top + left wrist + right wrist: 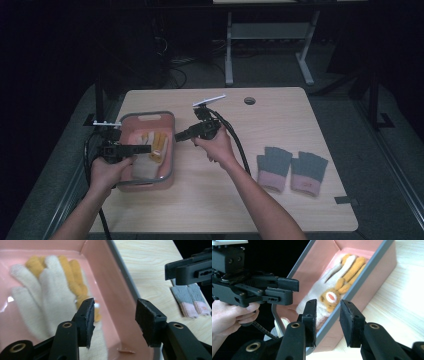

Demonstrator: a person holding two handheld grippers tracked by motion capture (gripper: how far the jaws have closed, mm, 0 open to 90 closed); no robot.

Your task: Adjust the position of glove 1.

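The left gripper (142,148) is hovering over the pink bin (170,134) with its jaws standing partly apart and nothing between the pads; in the left gripper view its two black fingers (86,320) are showing a clear gap, through which the bin's inner wall and grey rim are passing. Below and beyond its left finger the white and yellow gloves (50,292) are lying flat on the bin's floor, untouched, the yellow one partly under the white. The right gripper (179,136) is hanging just outside the bin's near-right rim, pointing toward the left gripper, its jaws likewise open to a moderate width and holding nothing. In the right gripper view its fingers (310,320) are straddling the sight of the bin's grey rim (352,292) without pressing on it, and the gloves (337,282) are lying in the bin just beyond its tips. The two grippers are sitting near each other, not touching. Well off to the right gripper's far side, behind the person's right forearm, a grey and pink pair of gloves (291,169) is lying side by side on the table (280,107).
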